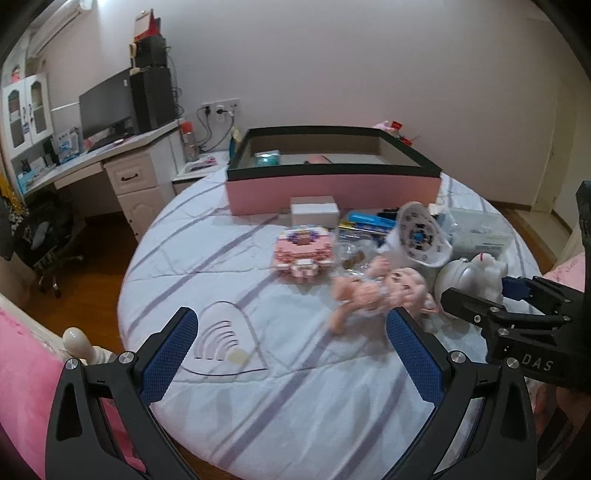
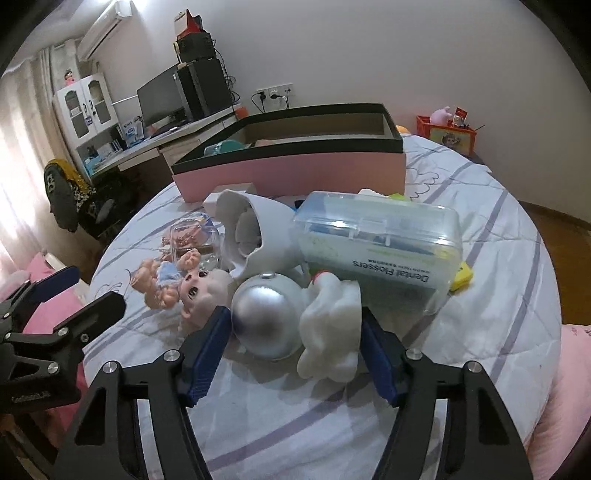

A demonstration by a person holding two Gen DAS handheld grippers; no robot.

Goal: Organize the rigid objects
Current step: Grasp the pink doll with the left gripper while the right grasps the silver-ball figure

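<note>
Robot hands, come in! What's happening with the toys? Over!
Left gripper open, empty. Right gripper open around astronaut figure, not yet clamped. Pink box waiting behind. Floss case crowds astronaut.

We see a plain pale wall (image 1: 332,66) behind the bed (image 1: 295,387), which wears a white quilt with purple stripes. Left of the bed stands a white desk (image 1: 129,173) with drawers, carrying a dark monitor (image 1: 105,107) and a black computer tower (image 1: 153,99). Further left of the desk is a white glass-door cabinet (image 1: 27,107), with brown wooden floor (image 1: 92,266) below and an air conditioner (image 2: 99,27) high above it.
</note>
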